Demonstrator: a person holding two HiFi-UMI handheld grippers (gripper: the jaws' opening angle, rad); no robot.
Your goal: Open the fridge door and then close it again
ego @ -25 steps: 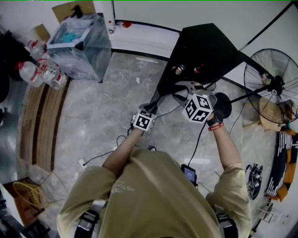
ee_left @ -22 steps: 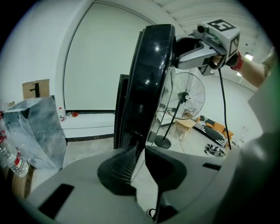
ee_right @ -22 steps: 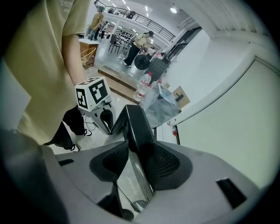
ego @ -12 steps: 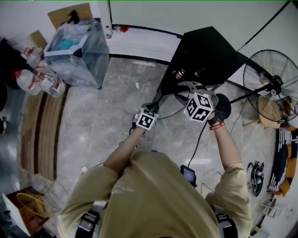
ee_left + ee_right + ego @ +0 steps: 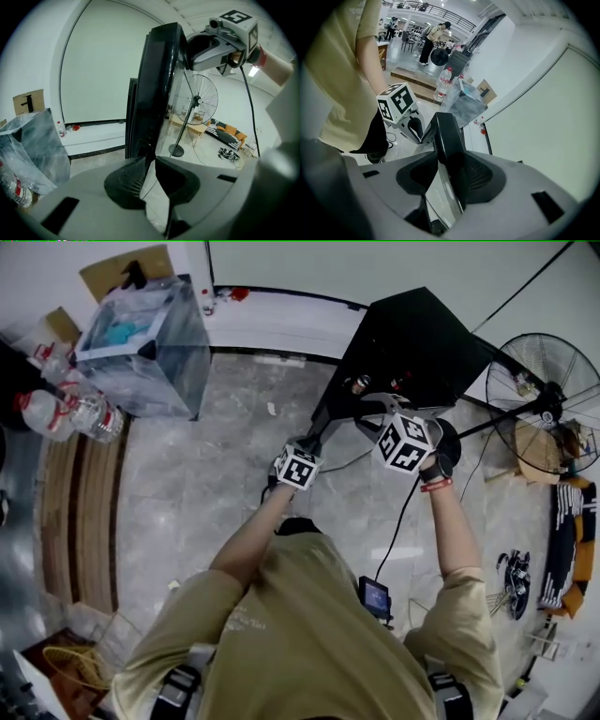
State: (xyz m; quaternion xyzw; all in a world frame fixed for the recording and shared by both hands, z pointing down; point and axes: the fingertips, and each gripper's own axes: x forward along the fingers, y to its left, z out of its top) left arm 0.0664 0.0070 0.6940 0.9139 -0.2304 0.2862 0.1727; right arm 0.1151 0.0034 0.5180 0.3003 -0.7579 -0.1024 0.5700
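Observation:
The black fridge point(image 5: 412, 338) stands ahead of me, seen from above, with its door point(image 5: 328, 416) swung out toward me. In the left gripper view the door point(image 5: 157, 84) rises as a tall dark panel, and my left gripper point(image 5: 149, 173) is shut on its thin edge low down. My right gripper point(image 5: 187, 47) clamps the same door at its top corner. In the right gripper view the thick black door edge point(image 5: 447, 136) fills the gap between the pads of my right gripper point(image 5: 445, 176). My left gripper point(image 5: 419, 133) shows beyond it, lower on the door. In the head view my left gripper point(image 5: 314, 439) and right gripper point(image 5: 370, 409) sit close together.
A standing fan point(image 5: 548, 395) is right of the fridge, its pole and base near the right arm. A clear bin with a plastic bag point(image 5: 141, 343) and water bottles point(image 5: 66, 409) sit at the left. A cable point(image 5: 398, 521) trails over the marble floor. People stand far behind.
Both grippers have shifted toward the fridge, still holding the door. The person's body has moved forward, and the floor items at the left have slid toward the frame's edge.

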